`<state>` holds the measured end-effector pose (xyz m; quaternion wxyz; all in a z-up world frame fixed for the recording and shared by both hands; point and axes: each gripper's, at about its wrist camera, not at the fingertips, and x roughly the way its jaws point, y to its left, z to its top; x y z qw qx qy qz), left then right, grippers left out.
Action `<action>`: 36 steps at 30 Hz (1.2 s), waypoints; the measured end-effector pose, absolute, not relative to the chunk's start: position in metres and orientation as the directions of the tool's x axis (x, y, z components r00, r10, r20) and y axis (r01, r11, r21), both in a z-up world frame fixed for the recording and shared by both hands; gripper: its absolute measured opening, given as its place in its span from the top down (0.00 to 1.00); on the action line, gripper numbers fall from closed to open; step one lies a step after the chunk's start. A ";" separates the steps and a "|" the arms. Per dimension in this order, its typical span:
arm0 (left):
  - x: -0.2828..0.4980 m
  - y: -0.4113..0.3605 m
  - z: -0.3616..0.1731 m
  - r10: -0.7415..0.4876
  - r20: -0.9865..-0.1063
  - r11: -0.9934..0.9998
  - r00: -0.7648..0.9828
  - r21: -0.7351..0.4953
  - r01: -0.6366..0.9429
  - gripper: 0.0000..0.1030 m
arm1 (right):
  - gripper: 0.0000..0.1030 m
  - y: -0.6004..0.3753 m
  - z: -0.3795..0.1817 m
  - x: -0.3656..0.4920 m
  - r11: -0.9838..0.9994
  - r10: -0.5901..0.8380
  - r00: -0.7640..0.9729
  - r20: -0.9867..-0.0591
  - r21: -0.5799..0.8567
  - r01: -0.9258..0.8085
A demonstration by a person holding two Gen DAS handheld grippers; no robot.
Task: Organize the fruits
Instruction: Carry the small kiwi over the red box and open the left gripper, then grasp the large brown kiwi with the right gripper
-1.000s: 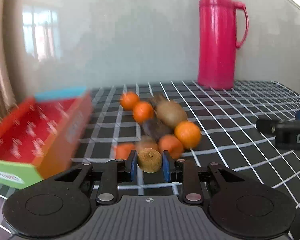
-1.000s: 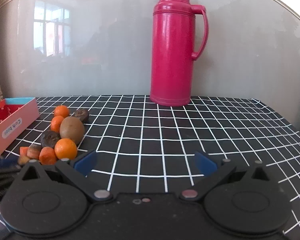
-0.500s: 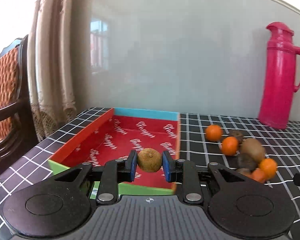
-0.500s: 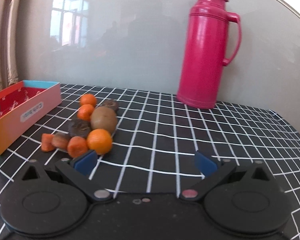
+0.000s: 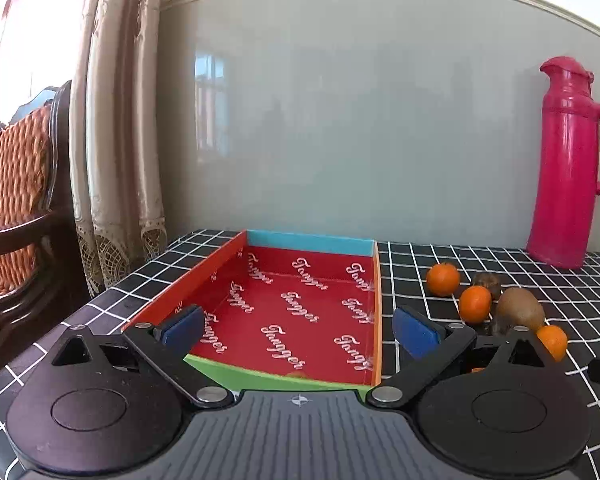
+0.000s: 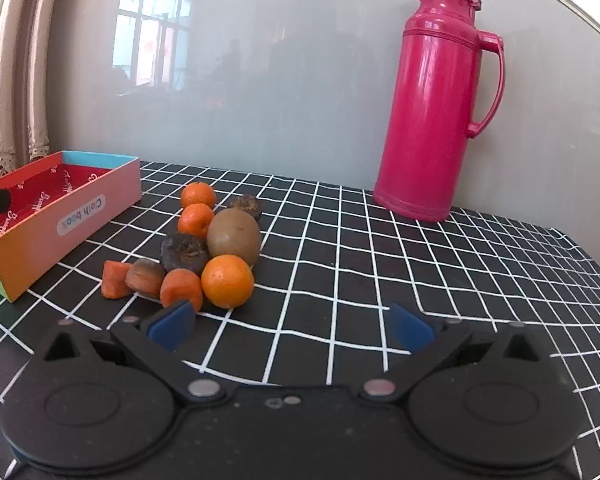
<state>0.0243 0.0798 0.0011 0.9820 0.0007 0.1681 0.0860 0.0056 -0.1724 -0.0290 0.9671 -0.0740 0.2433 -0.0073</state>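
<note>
- The left gripper (image 5: 298,330) hangs over the near end of the box (image 5: 236,374); its blue fingers (image 5: 182,326) are opening, spread wide to either side of the box's width, and nothing is between them.
- Just past the green near wall, low in the box, a small brown fruit (image 5: 294,375) barely peeks out; too little of it shows to name it.
- The red lining of the box carries a white script word printed again and again, roughly "Tangger"; otherwise the floor of the box is bare.
- On the box's pink outer side, in the right wrist view, a white oval label reads "Cloth book", seen upside down.
- The right gripper (image 6: 292,326) has its fingers spread wide with nothing between them, over bare black-and-white check cloth on the table (image 6: 460,280).
- The fruit pile (image 6: 204,244) lies just ahead and left of the right fingers: small oranges, a kiwi (image 6: 234,236), dark wrinkled fruits and orange chunks, touching one another, apart from the box.
- Farthest back, a pink thermos (image 6: 436,100) stands upright by the wall.
</note>
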 end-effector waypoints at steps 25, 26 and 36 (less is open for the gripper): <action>0.013 0.097 0.004 0.234 -0.309 0.972 0.922 0.044 -0.231 0.00 | 0.03 -0.164 -0.016 0.022 0.995 0.028 0.900 -0.436 -0.074 -0.067; 0.013 0.097 0.004 0.236 -0.304 0.971 0.923 0.045 -0.234 0.00 | 0.03 -0.163 -0.016 0.024 0.995 0.033 0.899 -0.437 -0.069 -0.071; 0.018 0.112 0.003 0.309 -0.299 0.950 0.903 0.053 -0.307 0.00 | 0.19 -0.145 -0.016 0.070 0.992 0.035 0.897 -0.441 -0.092 -0.084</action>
